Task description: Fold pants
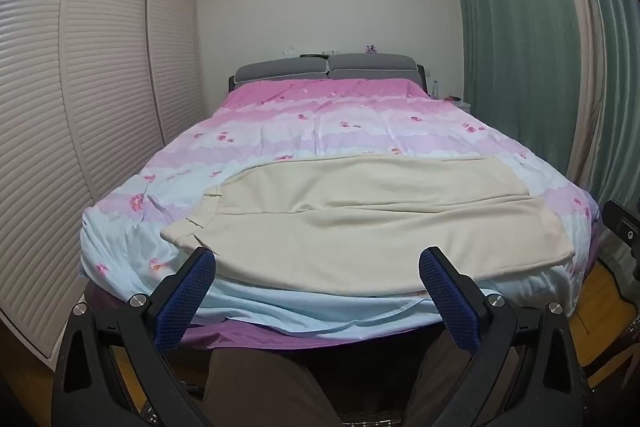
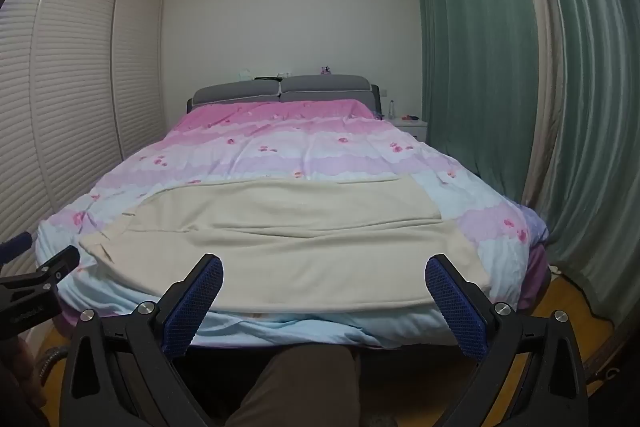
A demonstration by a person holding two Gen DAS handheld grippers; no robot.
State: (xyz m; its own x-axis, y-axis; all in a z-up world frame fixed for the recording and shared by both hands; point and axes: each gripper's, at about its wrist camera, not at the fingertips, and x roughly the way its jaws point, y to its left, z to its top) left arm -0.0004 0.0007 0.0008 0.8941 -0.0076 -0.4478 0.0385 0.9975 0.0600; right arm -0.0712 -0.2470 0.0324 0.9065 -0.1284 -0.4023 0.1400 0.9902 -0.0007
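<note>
Cream pants [image 1: 360, 223] lie flat across the foot of the bed, waistband at the left, legs running right; the same pants [image 2: 288, 243] fill the middle of the right wrist view. My left gripper [image 1: 318, 259] hovers open just short of the near hem, blue pads spread wide, nothing between them. My right gripper [image 2: 324, 267] is open too, held before the pants' near edge and touching nothing. The left gripper's black finger [image 2: 48, 273] shows at the left border of the right wrist view.
The bed [image 1: 320, 115] wears a pink, lilac and pale blue flowered cover and has a grey headboard [image 1: 328, 69]. Louvred wardrobe doors [image 1: 80, 87] line the left, green curtains [image 1: 520, 47] the right. A person's brown trouser legs [image 2: 296, 383] stand below, on wooden floor [image 2: 560, 307].
</note>
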